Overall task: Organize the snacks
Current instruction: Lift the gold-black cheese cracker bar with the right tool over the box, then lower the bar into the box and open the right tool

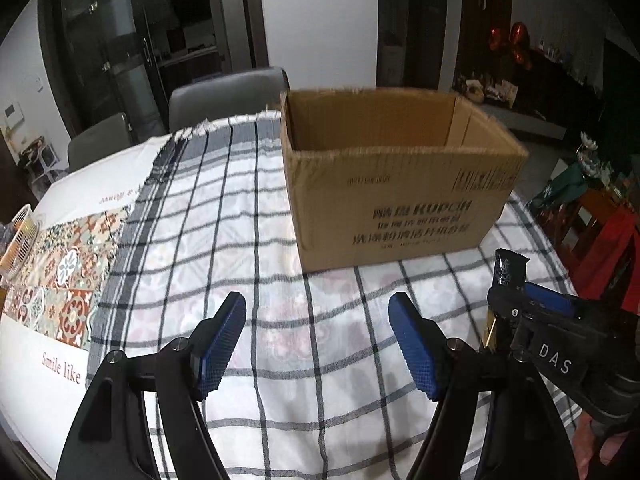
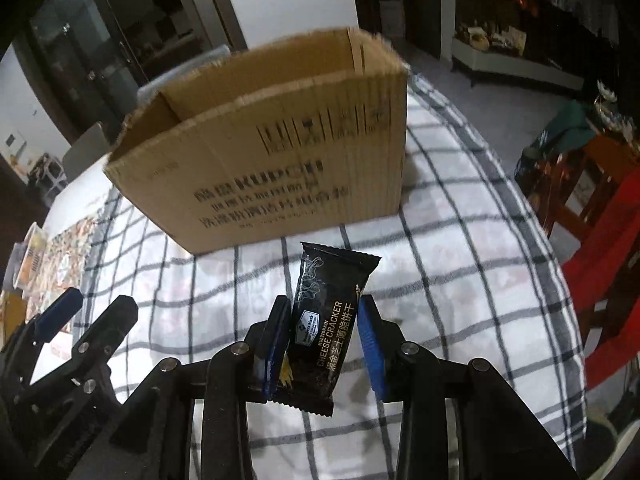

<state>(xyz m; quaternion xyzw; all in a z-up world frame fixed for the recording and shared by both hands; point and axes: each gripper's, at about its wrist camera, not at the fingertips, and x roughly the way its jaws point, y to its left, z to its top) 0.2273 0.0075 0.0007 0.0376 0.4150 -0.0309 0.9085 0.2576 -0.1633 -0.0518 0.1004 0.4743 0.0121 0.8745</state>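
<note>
An open brown cardboard box stands upright on the checked tablecloth, and its inside floor is hidden from both views. My right gripper is shut on a black cheese cracker packet, which stands upright above the cloth in front of the box. In the left wrist view that packet sticks up from the right gripper at the right edge. My left gripper is open over bare cloth, with nothing between its blue pads.
A patterned runner and a white basket lie at the table's left. Grey chairs stand behind the table. A red stool and cluttered furniture stand off the right edge. A hand shows at bottom right.
</note>
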